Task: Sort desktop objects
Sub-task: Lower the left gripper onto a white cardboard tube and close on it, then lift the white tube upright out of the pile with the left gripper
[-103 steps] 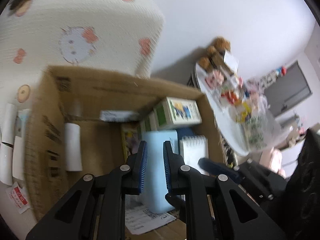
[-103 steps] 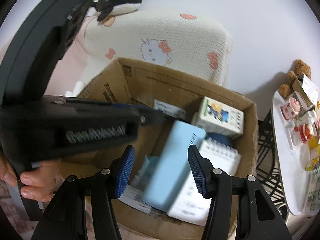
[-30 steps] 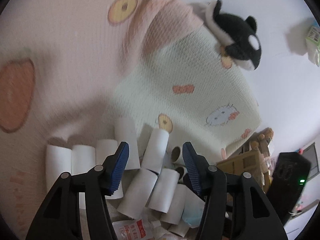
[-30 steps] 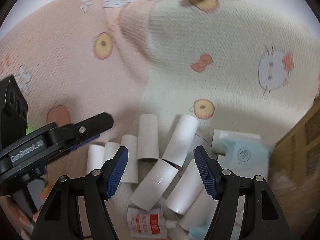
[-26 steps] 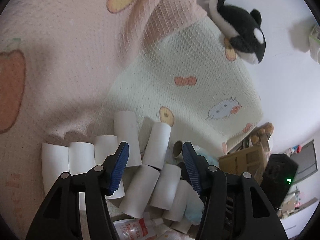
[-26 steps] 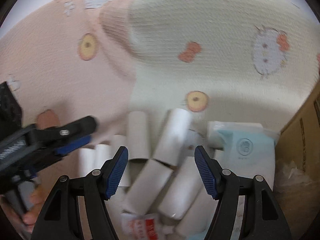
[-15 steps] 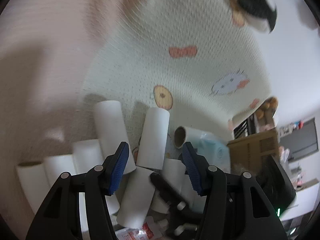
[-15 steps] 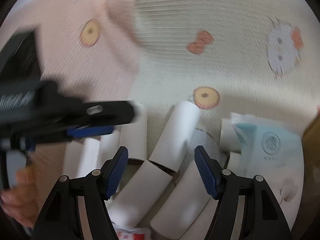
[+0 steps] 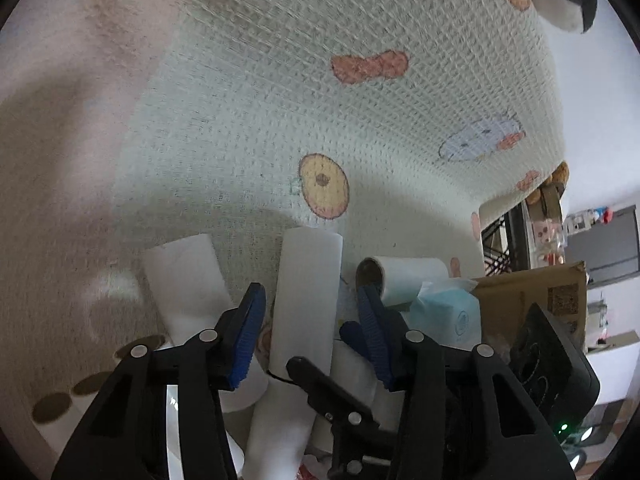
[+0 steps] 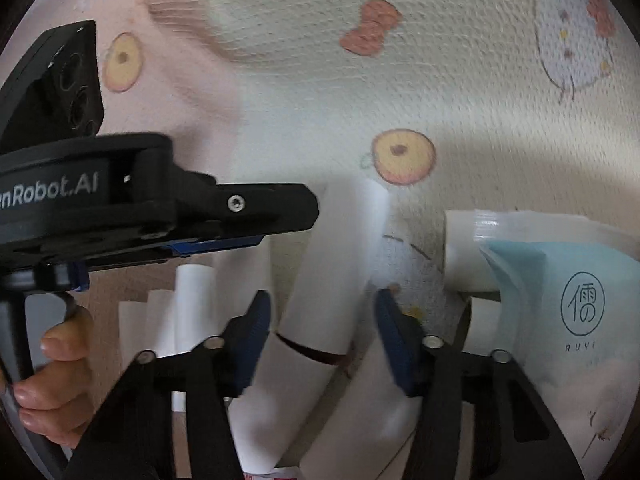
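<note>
Since half-second-ago frame, both hand-held grippers, left (image 9: 310, 322) and right (image 10: 322, 334), closer astride white roll (image 9: 306, 292), wide open, empty

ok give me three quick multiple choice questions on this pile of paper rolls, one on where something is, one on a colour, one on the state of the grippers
1. Where does the light blue tissue pack lie relative to the white roll between the left gripper's fingers?
A. to its right
B. to its left
C. under it

2. What colour are the finger pads of the left gripper?
A. red
B. blue
C. yellow

3. How do the right gripper's jaws stand?
A. shut on a roll
B. shut on nothing
C. open around a roll

Answers:
1. A, the pack sits right of the roll, by the cardboard box.
2. B, both pads show blue ribbing.
3. C, the fingers stand apart on either side of a white roll.
</note>
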A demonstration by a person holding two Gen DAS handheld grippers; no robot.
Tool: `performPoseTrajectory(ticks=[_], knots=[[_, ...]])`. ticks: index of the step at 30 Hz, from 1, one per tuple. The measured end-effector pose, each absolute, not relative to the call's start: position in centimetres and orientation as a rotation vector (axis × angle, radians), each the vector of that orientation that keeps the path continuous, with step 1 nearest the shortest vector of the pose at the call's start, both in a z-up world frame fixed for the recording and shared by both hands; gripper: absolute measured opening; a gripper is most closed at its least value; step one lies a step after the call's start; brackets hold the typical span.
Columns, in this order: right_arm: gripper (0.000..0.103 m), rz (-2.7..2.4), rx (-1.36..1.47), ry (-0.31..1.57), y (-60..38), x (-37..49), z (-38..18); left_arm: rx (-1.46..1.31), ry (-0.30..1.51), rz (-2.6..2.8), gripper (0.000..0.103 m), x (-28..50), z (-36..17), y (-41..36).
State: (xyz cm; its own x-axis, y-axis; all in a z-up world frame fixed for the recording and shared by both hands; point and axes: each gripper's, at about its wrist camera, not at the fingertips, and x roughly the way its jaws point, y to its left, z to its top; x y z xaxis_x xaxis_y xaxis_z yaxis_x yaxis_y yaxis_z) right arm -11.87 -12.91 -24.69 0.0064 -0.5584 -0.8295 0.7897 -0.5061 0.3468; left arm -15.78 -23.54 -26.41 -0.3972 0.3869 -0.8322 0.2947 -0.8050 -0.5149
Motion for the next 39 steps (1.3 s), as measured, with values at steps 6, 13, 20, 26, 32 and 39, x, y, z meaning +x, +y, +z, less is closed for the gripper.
performPoseTrajectory(ticks=[6,13,20,26,32,39], knots=[[0.047,-1.677,1.289,0.191,-12.8,-12.9,-25.0,-1.814,-0.868,2.360,0.052,-18.0,-28.2,-22.2],[0.047,-1.672,1.292,0.165,-12.9,-13.1,-24.7,-1.863,-0.815,2.324,0.052,-19.2,-29.3,-21.3],[0.047,-1.666,1.299,0.132,-12.0,-12.5,-24.4,-1.852,-0.713,2.340,0.045,-19.6,-29.3,-19.7],[0.047,-1.642,1.286,0.065,-10.7,-12.3,-23.4,-1.769,-0.683,2.380,0.045,-17.8,-27.8,-20.1],[0.047,-1.624,1.257,0.003,-9.8,-12.1,-22.4,-1.604,-0.561,2.511,0.044,-15.4,-24.8,-19.6],[0.047,-1.579,1.168,-0.074,-8.5,-11.3,-20.5,-1.456,-0.321,2.684,0.044,-11.9,-20.6,-18.4]])
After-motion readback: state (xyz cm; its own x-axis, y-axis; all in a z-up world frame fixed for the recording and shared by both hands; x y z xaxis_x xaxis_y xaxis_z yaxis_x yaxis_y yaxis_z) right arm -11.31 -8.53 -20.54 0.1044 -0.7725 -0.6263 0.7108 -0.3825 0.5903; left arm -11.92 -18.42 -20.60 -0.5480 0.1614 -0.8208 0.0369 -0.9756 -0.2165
